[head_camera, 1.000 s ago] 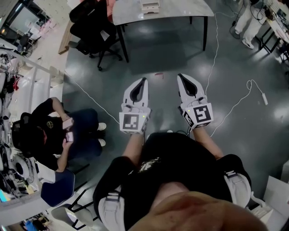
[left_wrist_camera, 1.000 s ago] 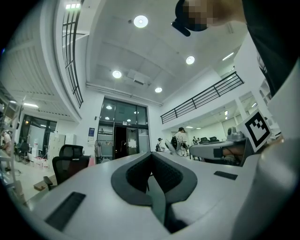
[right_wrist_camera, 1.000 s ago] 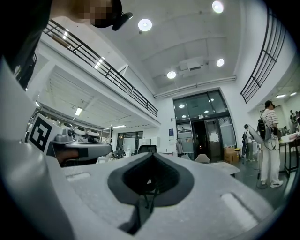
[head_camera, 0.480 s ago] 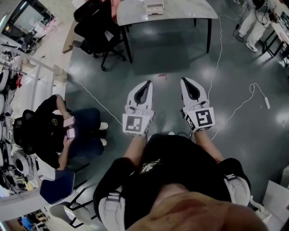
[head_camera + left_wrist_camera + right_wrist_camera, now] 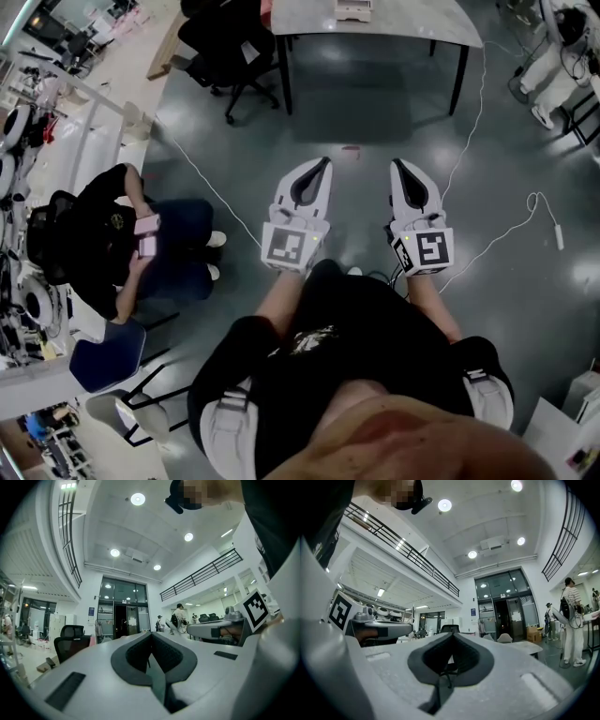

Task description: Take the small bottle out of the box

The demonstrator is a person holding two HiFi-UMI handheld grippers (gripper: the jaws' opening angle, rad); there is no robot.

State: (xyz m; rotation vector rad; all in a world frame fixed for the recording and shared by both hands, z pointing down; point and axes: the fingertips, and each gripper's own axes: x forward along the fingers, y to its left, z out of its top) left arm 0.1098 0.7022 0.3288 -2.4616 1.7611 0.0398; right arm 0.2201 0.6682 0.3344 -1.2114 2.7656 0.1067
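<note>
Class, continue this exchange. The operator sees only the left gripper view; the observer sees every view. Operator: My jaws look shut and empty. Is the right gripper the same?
Observer: Yes, the right gripper is shut on nothing.
Operator: What is under me?
Observer: Grey floor, with a white cable to the right.
Operator: Any table?
Observer: A table stands ahead, with a small white item on it.

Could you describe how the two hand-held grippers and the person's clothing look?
Both the left gripper and the right gripper have white, tapering shells with dark grey padding inside. Each carries a cube with black-and-white square markers. The person wears a black top.
</note>
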